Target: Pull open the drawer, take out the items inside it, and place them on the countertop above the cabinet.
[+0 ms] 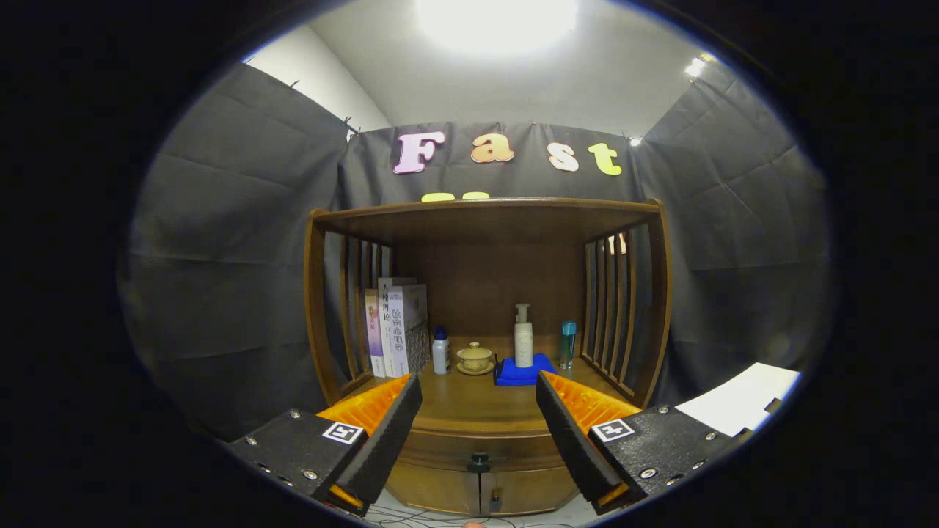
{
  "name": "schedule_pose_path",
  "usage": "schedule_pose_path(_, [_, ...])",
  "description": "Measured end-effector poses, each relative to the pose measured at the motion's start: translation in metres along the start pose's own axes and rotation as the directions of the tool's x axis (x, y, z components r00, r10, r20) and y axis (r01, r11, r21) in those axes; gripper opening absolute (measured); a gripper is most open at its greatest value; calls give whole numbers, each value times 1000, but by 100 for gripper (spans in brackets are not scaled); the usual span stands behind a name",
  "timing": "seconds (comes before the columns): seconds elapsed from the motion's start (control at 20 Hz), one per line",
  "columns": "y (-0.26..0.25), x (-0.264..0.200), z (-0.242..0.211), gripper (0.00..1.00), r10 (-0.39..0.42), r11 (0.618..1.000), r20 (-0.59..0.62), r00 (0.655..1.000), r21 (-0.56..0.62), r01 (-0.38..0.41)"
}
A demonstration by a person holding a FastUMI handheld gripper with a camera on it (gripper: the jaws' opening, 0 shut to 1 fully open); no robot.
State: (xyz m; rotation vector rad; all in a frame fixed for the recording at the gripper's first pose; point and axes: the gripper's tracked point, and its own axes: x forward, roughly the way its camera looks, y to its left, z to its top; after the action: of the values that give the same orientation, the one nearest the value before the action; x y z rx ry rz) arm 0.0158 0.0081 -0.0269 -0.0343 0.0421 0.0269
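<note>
The gripper (pixel 477 433) is hovering with its jaws spread wide and holding nothing, while the closed drawer (pixel 477 447) and its small dark knob (pixel 479 462) are sitting low in the frame's center, between and slightly below the fingertips, under the countertop (pixel 477 407).

Gripper (pixel 478 418) jaws spread wide, empty, before the closed drawer (pixel 478 449) and its knob (pixel 478 462).
</note>
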Motion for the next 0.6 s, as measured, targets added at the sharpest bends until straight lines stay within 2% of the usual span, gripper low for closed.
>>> schedule_pose_path(0.25, [4,12,-20,97,17,999,-25,1000,-30,-18])
schedule_pose_path(0.45, [0,23,-38,97,-13,991,-44,999,-137,7])
schedule_pose_path(0.6, [-3,32,-48,97,-46,969,-42,998,-246,35])
